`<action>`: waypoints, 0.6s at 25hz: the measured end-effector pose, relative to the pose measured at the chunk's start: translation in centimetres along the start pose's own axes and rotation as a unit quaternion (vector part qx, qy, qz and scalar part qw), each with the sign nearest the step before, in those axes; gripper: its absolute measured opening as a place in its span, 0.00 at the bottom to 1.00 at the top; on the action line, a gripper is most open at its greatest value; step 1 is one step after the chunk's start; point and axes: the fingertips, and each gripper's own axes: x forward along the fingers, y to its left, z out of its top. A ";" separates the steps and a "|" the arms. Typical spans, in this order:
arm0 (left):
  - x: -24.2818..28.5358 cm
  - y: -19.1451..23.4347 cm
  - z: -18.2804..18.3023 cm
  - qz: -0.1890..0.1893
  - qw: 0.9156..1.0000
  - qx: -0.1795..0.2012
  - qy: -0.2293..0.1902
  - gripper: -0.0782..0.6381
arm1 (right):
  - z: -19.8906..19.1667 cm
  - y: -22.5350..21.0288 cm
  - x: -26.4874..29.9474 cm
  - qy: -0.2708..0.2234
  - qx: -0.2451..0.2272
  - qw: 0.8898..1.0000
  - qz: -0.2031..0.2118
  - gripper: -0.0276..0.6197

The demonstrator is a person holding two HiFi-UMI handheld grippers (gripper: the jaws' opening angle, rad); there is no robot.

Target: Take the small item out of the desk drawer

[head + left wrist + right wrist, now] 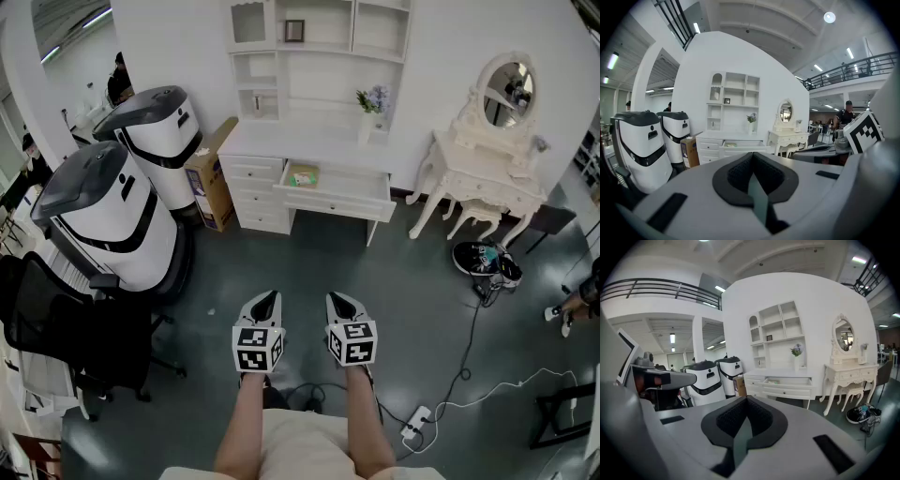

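A white desk (309, 141) with a shelf unit stands against the far wall. Its wide drawer (337, 192) is pulled open. A small green and yellow item (302, 175) lies in the drawer's left part; it also shows as the item (774, 381) and faintly as the item (730, 145). My left gripper (265, 298) and right gripper (339, 300) hang side by side over the dark floor, well short of the desk. Both are shut with nothing between the jaws, and both point toward the desk. The shut tips show close up on the left gripper (752, 157) and the right gripper (746, 401).
Two large white and grey machines (112, 216) and a cardboard box (214, 178) stand left of the desk. A black office chair (75, 328) is at the near left. A white dressing table (487, 169) is on the right, with a dark bag (486, 261), cables and a power strip (417, 422) on the floor.
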 end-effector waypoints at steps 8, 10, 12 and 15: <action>0.9 -1.1 0.6 -0.015 1.000 0.003 0.019 0.13 | 0.8 -0.4 0.1 -0.005 -0.024 1.000 0.010 0.08; 1.0 -1.3 1.2 -0.015 1.000 0.007 0.018 0.13 | 1.2 -0.5 0.4 -0.004 -0.031 0.999 0.019 0.08; 1.1 -1.3 1.8 -0.011 1.000 0.010 0.014 0.13 | 1.5 -0.6 0.4 0.001 -0.037 0.999 0.029 0.08; 1.9 -1.0 2.2 -0.004 1.000 0.017 0.010 0.13 | 1.4 -0.8 1.0 0.009 -0.054 0.998 0.037 0.08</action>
